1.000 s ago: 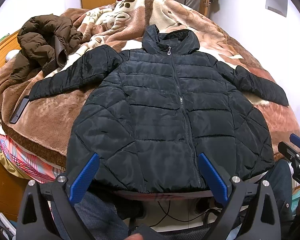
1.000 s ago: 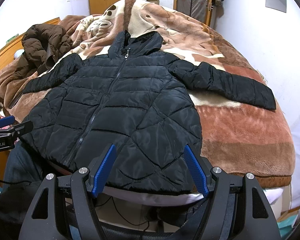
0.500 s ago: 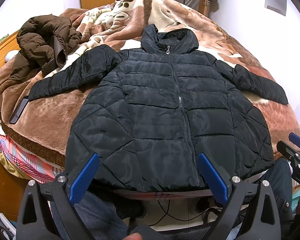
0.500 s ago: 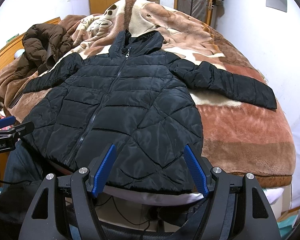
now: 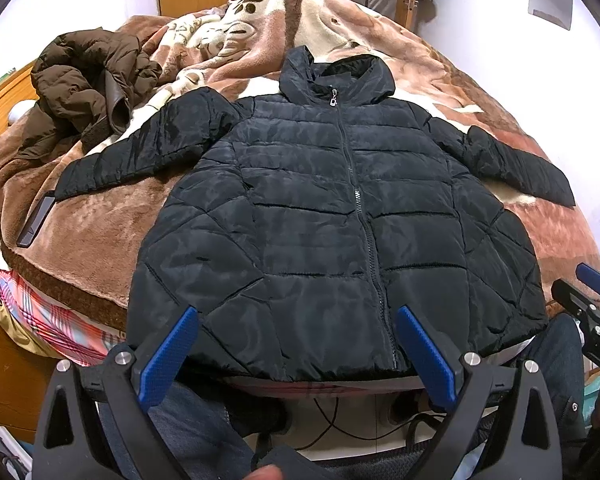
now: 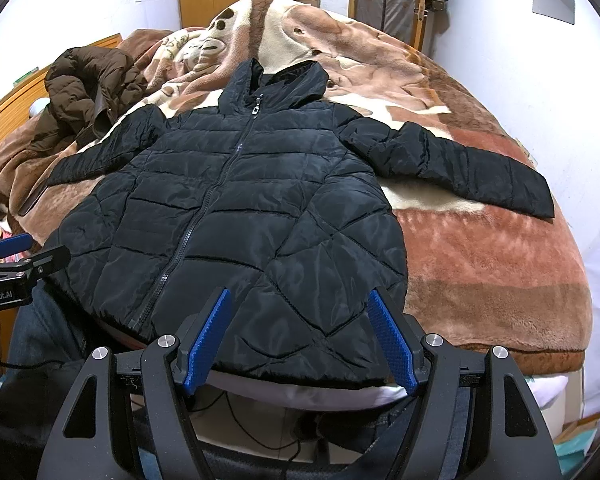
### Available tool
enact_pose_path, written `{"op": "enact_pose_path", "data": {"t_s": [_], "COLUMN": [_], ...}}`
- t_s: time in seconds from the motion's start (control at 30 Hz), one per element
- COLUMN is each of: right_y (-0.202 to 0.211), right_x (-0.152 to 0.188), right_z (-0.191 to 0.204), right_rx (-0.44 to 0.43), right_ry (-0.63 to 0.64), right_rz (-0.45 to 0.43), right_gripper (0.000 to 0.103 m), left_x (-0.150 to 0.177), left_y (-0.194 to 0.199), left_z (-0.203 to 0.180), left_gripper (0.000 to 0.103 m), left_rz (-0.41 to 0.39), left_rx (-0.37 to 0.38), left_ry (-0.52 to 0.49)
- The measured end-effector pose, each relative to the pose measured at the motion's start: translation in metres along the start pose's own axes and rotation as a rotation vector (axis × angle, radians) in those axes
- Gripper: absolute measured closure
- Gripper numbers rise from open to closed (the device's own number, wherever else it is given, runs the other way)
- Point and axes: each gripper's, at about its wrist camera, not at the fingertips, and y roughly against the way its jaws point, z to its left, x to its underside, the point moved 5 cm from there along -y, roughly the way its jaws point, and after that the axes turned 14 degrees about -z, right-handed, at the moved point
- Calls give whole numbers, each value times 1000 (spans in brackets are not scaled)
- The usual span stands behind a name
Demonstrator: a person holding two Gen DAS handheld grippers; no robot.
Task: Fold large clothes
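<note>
A black quilted hooded jacket (image 5: 332,216) (image 6: 236,216) lies flat and zipped on the bed, both sleeves spread out to the sides, hood at the far end. Its hem hangs at the near bed edge. My left gripper (image 5: 296,332) is open, hovering just before the hem, with nothing between its blue pads. My right gripper (image 6: 298,316) is also open, above the hem's right corner, holding nothing. The right gripper (image 5: 588,300) shows at the right edge of the left wrist view, and the left gripper (image 6: 16,256) at the left edge of the right wrist view.
A crumpled brown jacket (image 5: 84,92) (image 6: 88,88) lies on the bed's far left. A dark phone (image 5: 36,220) rests by the black jacket's left cuff. The brown plush blanket (image 6: 480,272) covers the bed. A wall runs along the right, and a person's legs in jeans (image 5: 180,420) are below the grippers.
Nothing but a very slight camera drift; both grippers stay open and the jacket lies as before.
</note>
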Motion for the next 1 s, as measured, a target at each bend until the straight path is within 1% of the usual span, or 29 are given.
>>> {"op": "enact_pose_path", "data": {"t_s": [0.27, 0.87, 1.0], "right_y": [1, -1, -7], "right_x": [0, 0, 5], "right_z": [0, -1, 8], "right_rx": [0, -2, -9], "right_ry": [0, 0, 5], "right_rz": [1, 5, 11], "right_gripper": [32, 32, 32], "left_x": [7, 6, 4], "left_y": [0, 0, -6], "left_z": [-10, -8, -5], "left_gripper": [3, 3, 3], "left_rz": [7, 19, 21], "left_rx": [2, 6, 4], "left_ry": [-2, -1, -6]}}
